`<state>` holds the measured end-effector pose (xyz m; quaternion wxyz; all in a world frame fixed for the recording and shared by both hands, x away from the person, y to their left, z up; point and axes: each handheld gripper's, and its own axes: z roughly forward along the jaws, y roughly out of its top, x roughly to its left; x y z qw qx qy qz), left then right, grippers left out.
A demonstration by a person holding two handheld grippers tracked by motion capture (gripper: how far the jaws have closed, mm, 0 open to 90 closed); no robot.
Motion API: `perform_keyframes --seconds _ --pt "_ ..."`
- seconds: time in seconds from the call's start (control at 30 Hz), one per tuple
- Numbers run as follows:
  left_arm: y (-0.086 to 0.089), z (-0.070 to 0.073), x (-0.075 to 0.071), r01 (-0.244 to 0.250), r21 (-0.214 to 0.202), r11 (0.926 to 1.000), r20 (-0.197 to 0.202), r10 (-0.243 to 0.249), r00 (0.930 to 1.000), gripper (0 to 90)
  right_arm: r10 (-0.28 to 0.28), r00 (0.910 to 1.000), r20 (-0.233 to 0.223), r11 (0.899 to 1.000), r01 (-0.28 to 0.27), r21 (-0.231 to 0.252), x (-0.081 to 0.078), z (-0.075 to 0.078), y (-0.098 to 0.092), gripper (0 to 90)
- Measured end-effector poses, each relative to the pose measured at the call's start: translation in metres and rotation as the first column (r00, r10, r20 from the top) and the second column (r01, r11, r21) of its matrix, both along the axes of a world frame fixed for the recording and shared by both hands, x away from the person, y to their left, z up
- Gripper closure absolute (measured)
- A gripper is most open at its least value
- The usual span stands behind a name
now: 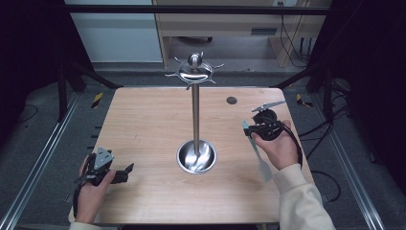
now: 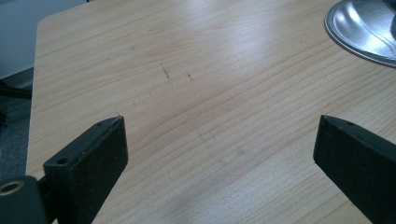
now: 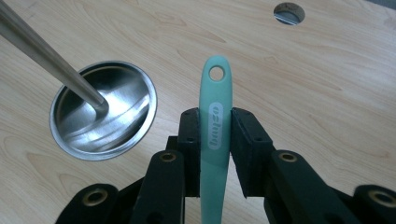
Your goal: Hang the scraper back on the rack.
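Right gripper (image 3: 215, 126) raised (clamping spatula (image 3: 215, 116))

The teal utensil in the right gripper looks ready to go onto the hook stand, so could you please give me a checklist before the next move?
1. Right gripper clamped on the teal utensil: ok.
2. Hanging hole clear of the jaws: ok.
3. Utensil lifted off the table: cannot tell.
4. Hooks atop the stand free: ok.
5. Left gripper open, away from the stand's base: ok.
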<state>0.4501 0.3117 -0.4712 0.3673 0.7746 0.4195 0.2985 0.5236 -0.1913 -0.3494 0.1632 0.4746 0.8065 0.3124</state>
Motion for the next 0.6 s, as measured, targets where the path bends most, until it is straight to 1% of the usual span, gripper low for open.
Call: perform_keyframes --seconds 0.1,0.13,0.2,0.27,0.33,0.37,0.43,0.53,0.6 --pt "0.0 0.0 0.0 0.0 0.0 1.0 0.0 0.0 1.0 2.8 0.016 0.9996 0.022 1.0 -0.017 0.012 -0.003 0.005 -0.002 74.4" --pt "0.0 0.0 0.0 0.0 0.0 1.0 0.0 0.0 1.0 2.8 0.026 0.9988 0.042 0.999 -0.026 0.018 -0.005 0.009 -0.003 74.4" --pt "0.0 0.0 0.0 0.001 0.0 1.0 0.0 -0.001 1.0 2.8 0.029 0.9984 0.048 0.999 -0.03 0.02 -0.006 0.011 -0.003 74.4" --pt "0.0 0.0 0.0 0.002 0.0 1.0 -0.001 -0.002 1.0 2.8 0.035 0.9971 0.068 0.999 -0.037 0.028 -0.008 0.016 -0.004 74.4" --pt "0.0 0.0 0.0 0.005 -0.002 1.0 0.0 -0.005 1.0 2.8 0.036 0.9967 0.074 0.999 -0.038 0.031 -0.009 0.017 -0.004 74.4" --pt "0.0 0.0 0.0 0.005 -0.001 1.0 0.001 -0.005 1.0 2.8 0.038 0.9956 0.086 0.998 -0.041 0.037 -0.011 0.021 -0.004 74.4" --pt "0.0 0.0 0.0 0.005 -0.002 1.0 0.0 -0.005 1.0 2.8 0.041 0.9949 0.092 0.998 -0.045 0.039 -0.012 0.023 -0.004 74.4" --pt "0.0 0.0 0.0 0.004 -0.003 1.0 0.0 -0.004 1.0 2.8 0.051 0.9921 0.115 0.998 -0.056 0.042 -0.014 0.028 -0.003 74.4" --pt "0.001 0.0 0.0 0.0 -0.005 1.0 0.003 0.0 1.0 2.8 0.051 0.991 0.124 0.997 -0.058 0.058 -0.016 0.031 -0.002 74.4"
